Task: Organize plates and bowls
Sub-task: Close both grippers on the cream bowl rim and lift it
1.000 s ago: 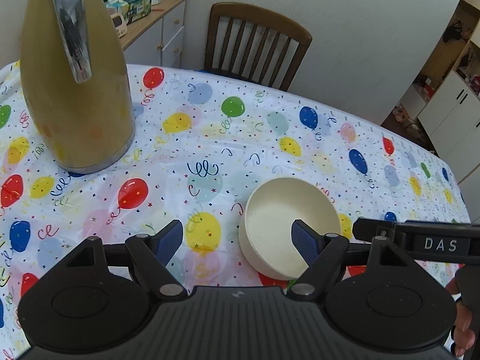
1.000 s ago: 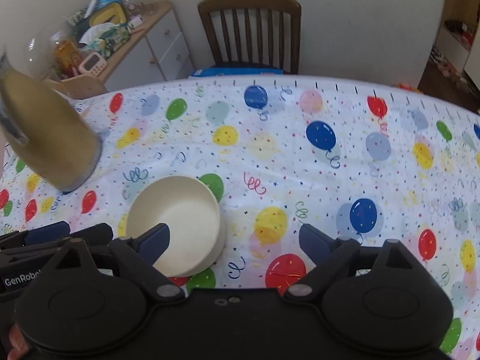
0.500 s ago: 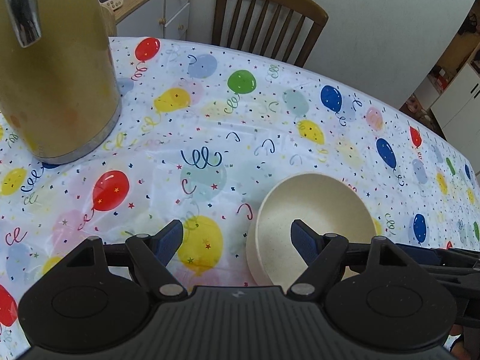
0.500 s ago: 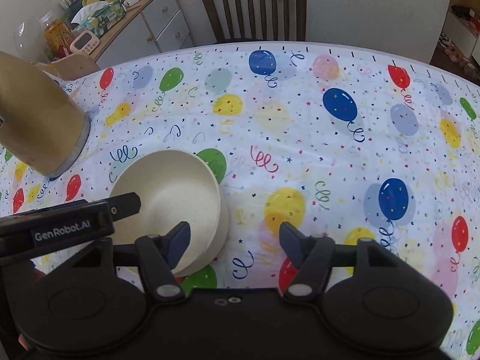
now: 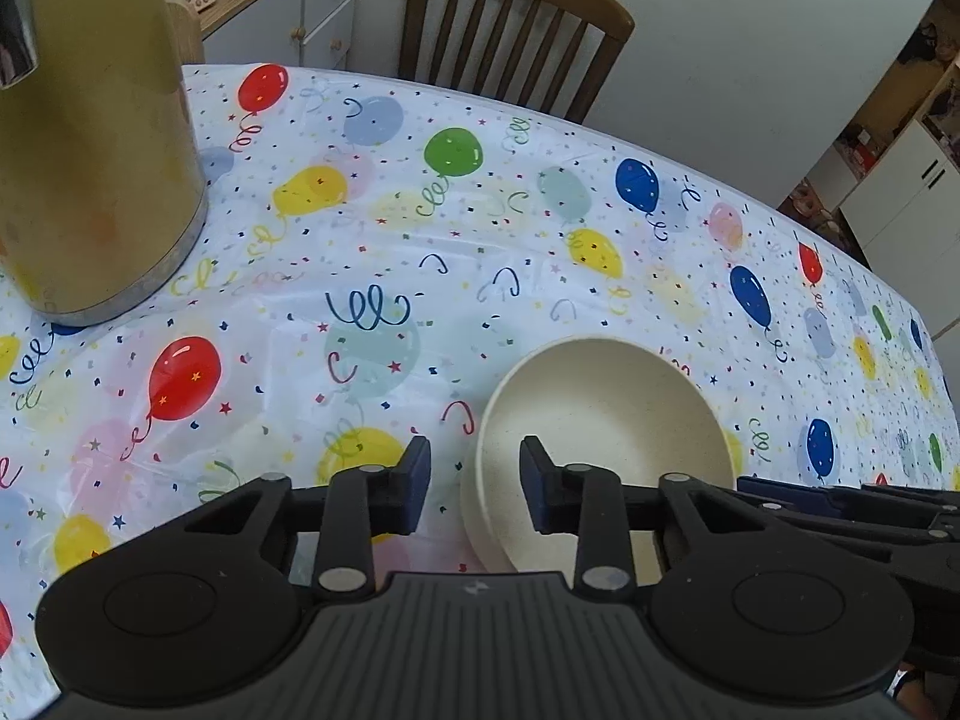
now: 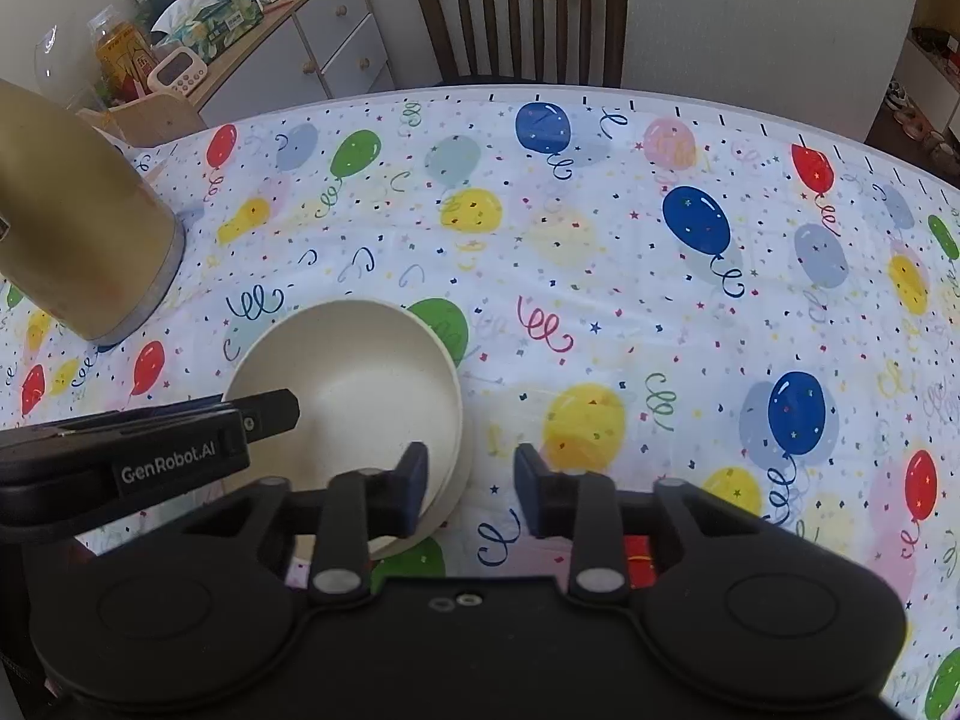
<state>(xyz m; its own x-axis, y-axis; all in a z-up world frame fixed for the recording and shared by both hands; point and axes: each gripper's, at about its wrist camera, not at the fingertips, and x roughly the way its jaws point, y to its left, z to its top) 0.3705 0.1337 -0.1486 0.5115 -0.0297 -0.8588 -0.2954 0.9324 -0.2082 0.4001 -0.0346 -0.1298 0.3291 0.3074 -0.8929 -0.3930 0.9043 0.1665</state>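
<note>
A tall gold metal kettle (image 5: 90, 138) stands upper left. Lower centre, the left gripper (image 5: 475, 483) is closing its jaws astride the near rim of the stacked cream round bowls (image 5: 606, 420); the right gripper (image 6: 471, 483) is closing on the opposite rim, neither visibly pressing.

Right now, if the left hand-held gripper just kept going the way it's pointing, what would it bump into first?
Most likely the cream bowl: the closing left hand-held gripper already straddles its near-left rim, one finger inside. The outer finger would meet the balloon tablecloth. Depth is hard to judge.
</note>
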